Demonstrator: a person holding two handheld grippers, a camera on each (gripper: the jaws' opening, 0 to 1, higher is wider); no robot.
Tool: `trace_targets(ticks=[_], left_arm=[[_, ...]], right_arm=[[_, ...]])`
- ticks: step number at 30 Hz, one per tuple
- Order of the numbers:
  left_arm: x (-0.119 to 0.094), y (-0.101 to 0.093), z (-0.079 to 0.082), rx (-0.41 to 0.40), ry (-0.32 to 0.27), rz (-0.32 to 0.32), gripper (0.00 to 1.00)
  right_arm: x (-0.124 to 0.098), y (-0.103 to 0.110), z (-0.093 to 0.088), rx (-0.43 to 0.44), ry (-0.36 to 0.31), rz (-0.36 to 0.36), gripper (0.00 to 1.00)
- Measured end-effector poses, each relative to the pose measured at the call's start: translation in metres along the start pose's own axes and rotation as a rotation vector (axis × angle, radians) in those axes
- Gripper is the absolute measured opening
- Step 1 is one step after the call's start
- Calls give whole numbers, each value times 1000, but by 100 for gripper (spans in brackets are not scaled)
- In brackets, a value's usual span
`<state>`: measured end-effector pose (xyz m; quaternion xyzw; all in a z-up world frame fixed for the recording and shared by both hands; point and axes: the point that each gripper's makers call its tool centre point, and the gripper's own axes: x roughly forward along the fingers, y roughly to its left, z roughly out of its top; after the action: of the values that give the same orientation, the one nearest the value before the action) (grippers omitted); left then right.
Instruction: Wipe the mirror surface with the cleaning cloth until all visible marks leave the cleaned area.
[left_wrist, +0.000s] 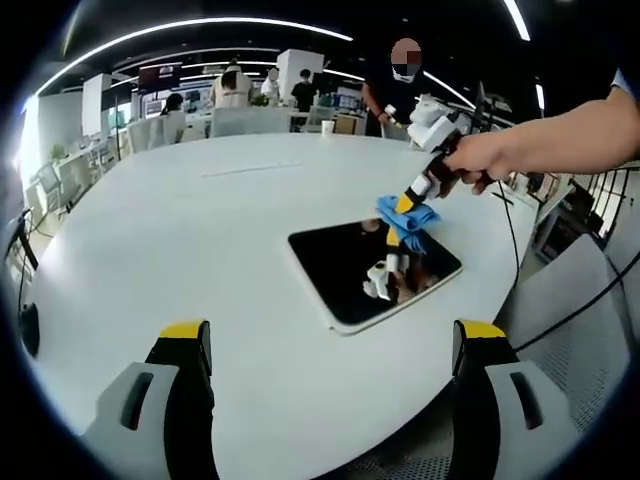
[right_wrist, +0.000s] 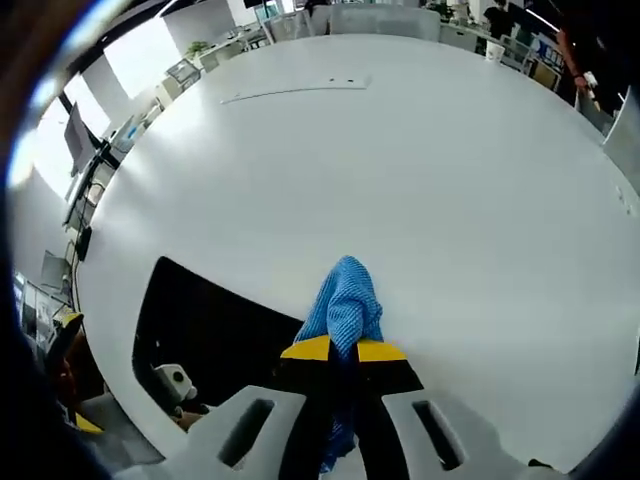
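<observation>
A dark rectangular mirror (left_wrist: 350, 268) with a white rim lies flat on the white table (left_wrist: 200, 240). My right gripper (left_wrist: 408, 202), held by a person's hand (left_wrist: 478, 160), is shut on a blue cleaning cloth (left_wrist: 408, 222) that presses on the mirror's far edge. In the right gripper view the blue cloth (right_wrist: 346, 300) sticks out between the shut yellow-tipped jaws of my right gripper (right_wrist: 345, 352), with the mirror (right_wrist: 210, 335) to the left below. My left gripper (left_wrist: 330, 335) stands open above the table's near edge, short of the mirror, with nothing between its jaws.
The white table (right_wrist: 400, 160) is wide and bare beyond the mirror. A black cable (left_wrist: 515, 240) runs off its right side. Desks, chairs and several people (left_wrist: 300, 90) stand at the far end of the office.
</observation>
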<state>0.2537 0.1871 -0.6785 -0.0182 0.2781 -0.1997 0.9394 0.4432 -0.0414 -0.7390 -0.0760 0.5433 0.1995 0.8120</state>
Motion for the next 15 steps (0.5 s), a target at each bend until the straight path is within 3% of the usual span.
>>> trace_targets(ticks=[15], left_arm=[[-1, -1, 2, -5, -7, -1, 99]], right_arm=[[-3, 3, -2, 9, -13, -3, 1]])
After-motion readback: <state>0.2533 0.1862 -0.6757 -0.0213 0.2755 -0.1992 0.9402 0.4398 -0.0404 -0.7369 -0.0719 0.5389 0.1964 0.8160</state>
